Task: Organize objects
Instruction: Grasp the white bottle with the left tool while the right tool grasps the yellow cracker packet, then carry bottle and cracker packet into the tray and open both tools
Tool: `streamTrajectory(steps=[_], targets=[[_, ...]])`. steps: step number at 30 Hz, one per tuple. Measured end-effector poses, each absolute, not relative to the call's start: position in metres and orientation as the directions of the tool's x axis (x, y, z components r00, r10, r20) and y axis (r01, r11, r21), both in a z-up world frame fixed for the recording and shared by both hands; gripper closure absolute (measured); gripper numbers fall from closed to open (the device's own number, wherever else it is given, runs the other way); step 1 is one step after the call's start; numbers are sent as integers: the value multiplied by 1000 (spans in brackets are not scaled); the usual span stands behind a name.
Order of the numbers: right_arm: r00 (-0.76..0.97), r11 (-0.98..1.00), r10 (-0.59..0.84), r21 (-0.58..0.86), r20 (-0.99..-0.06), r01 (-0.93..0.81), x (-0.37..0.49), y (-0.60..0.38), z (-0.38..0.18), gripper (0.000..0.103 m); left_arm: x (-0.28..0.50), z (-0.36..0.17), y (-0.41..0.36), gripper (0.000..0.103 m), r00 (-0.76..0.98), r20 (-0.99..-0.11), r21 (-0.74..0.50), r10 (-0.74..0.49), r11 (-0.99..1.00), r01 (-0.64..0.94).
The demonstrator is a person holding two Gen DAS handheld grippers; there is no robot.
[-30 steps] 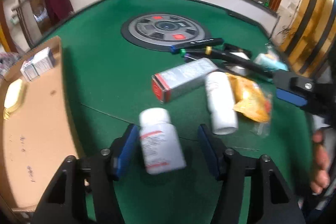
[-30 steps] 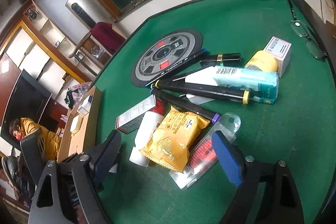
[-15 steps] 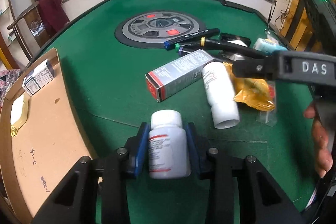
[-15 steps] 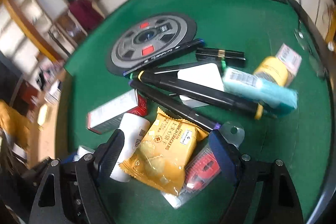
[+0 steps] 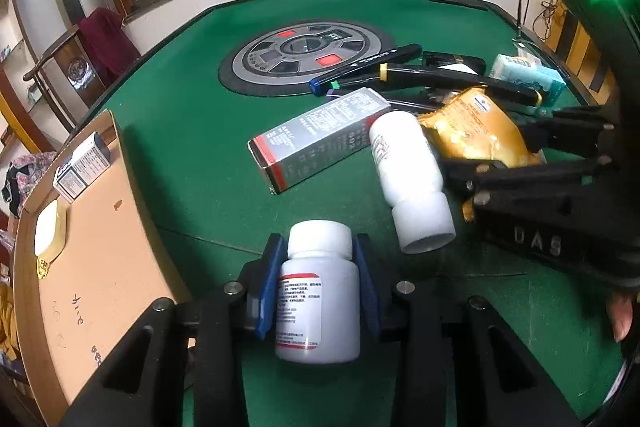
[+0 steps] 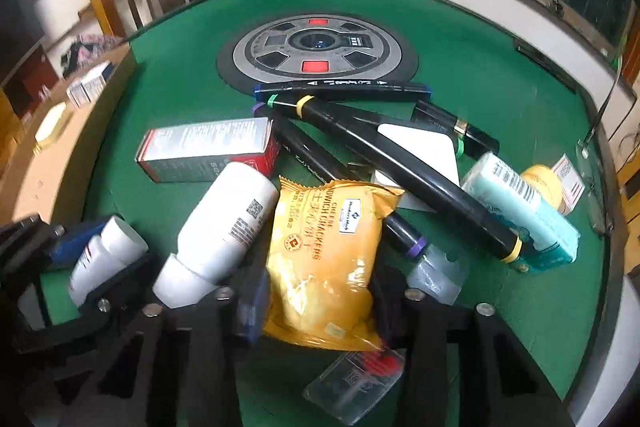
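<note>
Gripping a small white pill bottle (image 5: 319,291) between its blue pads, the left tool (image 5: 319,283) is clamped on it just above the green surface (image 5: 192,131), beside a brown tray (image 5: 100,267). The right tool (image 6: 316,303) sits closed around a yellow cracker packet (image 6: 324,255), which lies in a pile touching a larger white bottle (image 6: 224,223), a silver box (image 6: 208,147) and black markers (image 6: 400,163).
</note>
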State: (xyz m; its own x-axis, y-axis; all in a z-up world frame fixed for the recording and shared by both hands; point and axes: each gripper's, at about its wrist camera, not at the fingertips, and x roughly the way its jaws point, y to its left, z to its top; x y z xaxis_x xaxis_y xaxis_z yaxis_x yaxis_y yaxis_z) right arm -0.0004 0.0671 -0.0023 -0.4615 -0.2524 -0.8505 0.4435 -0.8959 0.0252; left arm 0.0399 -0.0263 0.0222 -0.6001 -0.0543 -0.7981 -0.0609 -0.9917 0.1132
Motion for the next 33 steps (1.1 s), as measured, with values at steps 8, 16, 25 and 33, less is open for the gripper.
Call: streamTrajectory(steps=[8,16,25,33], targets=[[-485,-902,-333,123,-809,414,12,89,20,61,50,29,-32,69,-629,-777,24,19,-998,-60],[-556,-915,-335,122,-760,384,17,98,40,61,58,37,-29,69,-657,-749,-35,80,-996,-81],[-607,-923,-338,129,-719,362,24,108,56,61,66,53,-34,69,-685,-717,-97,127,-992,-83],[-657,-935,-326,127,-680,332,33,118,68,61,71,69,-47,69,-710,-678,-181,190,-979,-89]])
